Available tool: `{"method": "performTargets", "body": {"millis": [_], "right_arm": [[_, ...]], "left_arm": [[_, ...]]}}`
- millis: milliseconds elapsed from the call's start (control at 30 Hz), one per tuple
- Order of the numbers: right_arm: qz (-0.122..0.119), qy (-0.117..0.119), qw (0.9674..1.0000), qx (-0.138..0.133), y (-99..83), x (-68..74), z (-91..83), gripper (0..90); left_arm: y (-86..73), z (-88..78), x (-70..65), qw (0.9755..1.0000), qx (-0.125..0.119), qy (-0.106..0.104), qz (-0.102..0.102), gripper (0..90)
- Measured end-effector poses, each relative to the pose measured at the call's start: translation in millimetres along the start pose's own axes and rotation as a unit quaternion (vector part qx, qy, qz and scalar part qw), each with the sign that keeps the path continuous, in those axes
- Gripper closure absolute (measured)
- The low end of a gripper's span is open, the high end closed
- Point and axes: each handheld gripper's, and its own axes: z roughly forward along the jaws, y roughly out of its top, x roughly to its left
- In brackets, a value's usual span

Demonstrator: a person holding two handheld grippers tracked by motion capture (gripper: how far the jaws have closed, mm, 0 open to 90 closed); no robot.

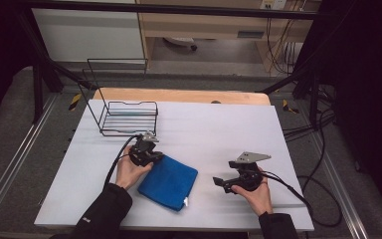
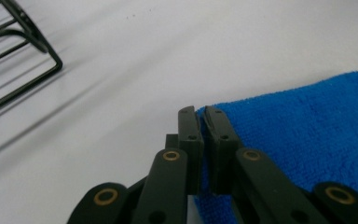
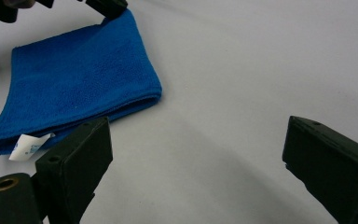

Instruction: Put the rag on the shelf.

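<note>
A folded blue cloth (image 1: 169, 181) lies on the white table top (image 1: 214, 129), near the front and left of the middle. My left gripper (image 1: 157, 158) is at the cloth's far left corner. In the left gripper view the jaws stand almost together, and my left gripper (image 2: 203, 113) is shut on the edge of the blue cloth (image 2: 298, 135). My right gripper (image 1: 219, 182) rests on the table to the right of the cloth, apart from it. In its own view my right gripper (image 3: 198, 140) is wide open, with bare table between the jaws. Beyond it lies the blue cloth (image 3: 74, 79), with a white label (image 3: 28, 145) at its near corner.
A black wire rack (image 1: 127, 117) stands at the back left of the table, just beyond my left hand. Its corner shows as the wire rack (image 2: 23, 51) in the left gripper view. Cables trail from both grippers, and a wooden strip (image 1: 179, 94) borders the far edge.
</note>
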Motion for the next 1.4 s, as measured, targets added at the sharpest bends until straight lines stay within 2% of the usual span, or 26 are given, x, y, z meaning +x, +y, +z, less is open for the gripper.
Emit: {"method": "performTargets", "body": {"millis": [133,200,300,400,500,533,567,633,700,767,833,900,1000,1067,1100,1133,1167,1400], "right_arm": [[0.001,-0.002,1.0,0.001,-0.4,0.3,0.6,8.6],[0.002,0.0,1.0,0.002,-0.8,1.0,0.9,8.7],[0.001,-0.001,1.0,-0.002,-0.6,0.8,1.2,9.5],[0.004,-0.003,0.9999,-0.011,1.4,0.9,1.8,12.7],[0.005,-0.004,0.9999,-0.013,3.9,1.9,3.3,14.1],[0.002,-0.008,0.9998,-0.015,9.4,4.6,7.6,16.5],[-0.001,-0.009,0.9998,-0.017,11.6,5.6,9.9,17.1],[-0.004,-0.012,0.9998,-0.015,17.7,9.9,17.1,19.0],[-0.009,-0.012,0.9999,-0.009,24.6,14.9,27.5,20.7],[-0.008,-0.012,0.9999,-0.007,26.8,16.7,31.5,21.5],[-0.015,-0.009,0.9998,0.005,35.1,23.1,50.1,26.4],[-0.019,-0.008,0.9997,0.009,36.5,23.8,54.3,28.2],[-0.015,-0.007,0.9994,0.03,38.7,22.9,74.7,44.4],[-0.013,-0.001,0.9987,0.049,36.5,22.1,80.4,48.3],[-0.013,-0.001,0.9987,0.049,36.5,22.1,80.4,48.3],[-0.027,-0.004,0.9977,0.063,32.4,21.9,83.9,53.3],[-0.029,-0.002,0.9973,0.068,31.8,22.2,84.0,55.0],[-0.032,0.01,0.9968,0.073,29.3,24.7,84.8,65.2]], "left_arm": [[-1.2,7.0,2.7,0.9999,-0.005,-0.004,-0.011,84.2],[-4.2,4.0,3.4,0.9998,-0.004,0.003,-0.018,76.6],[-11.7,-13.3,3.7,0.9994,-0.021,0.0,-0.027,55.7],[-27.2,-36.4,2.5,0.9988,-0.034,-0.007,-0.036,45.6],[-47.3,-55.8,0.5,0.9982,-0.037,-0.002,-0.048,44.8],[-59.7,-62.7,-1.8,0.9982,-0.031,-0.003,-0.052,44.9],[-59.7,-62.7,-1.8,0.9982,-0.031,-0.003,-0.052,45.5],[-72.5,-66.5,-3.4,0.998,-0.022,-0.004,-0.059,49.5],[-85.6,-67.6,-4.0,0.9968,-0.012,-0.01,-0.078,55.4],[-88.4,-67.5,-4.8,0.9962,-0.009,-0.015,-0.086,57.1],[-91.1,-66.3,-7.4,0.9961,-0.007,-0.021,-0.086,63.0],[-92.9,-64.2,-10.2,0.996,-0.004,-0.028,-0.085,64.3],[-95.7,-61.0,-14.4,0.9957,0.0,-0.034,-0.086,67.5],[-96.8,-60.5,-16.4,0.9957,0.0,-0.036,-0.085,69.6],[-97.2,-60.1,-17.2,0.996,-0.002,-0.035,-0.083,69.6],[-97.5,-60.2,-17.9,0.9957,-0.002,-0.035,-0.085,70.8],[-97.7,-60.5,-18.3,0.9953,-0.001,-0.036,-0.09,72.7],[-97.6,-59.5,-23.3,0.9943,0.006,-0.04,-0.098,82.5]]}}
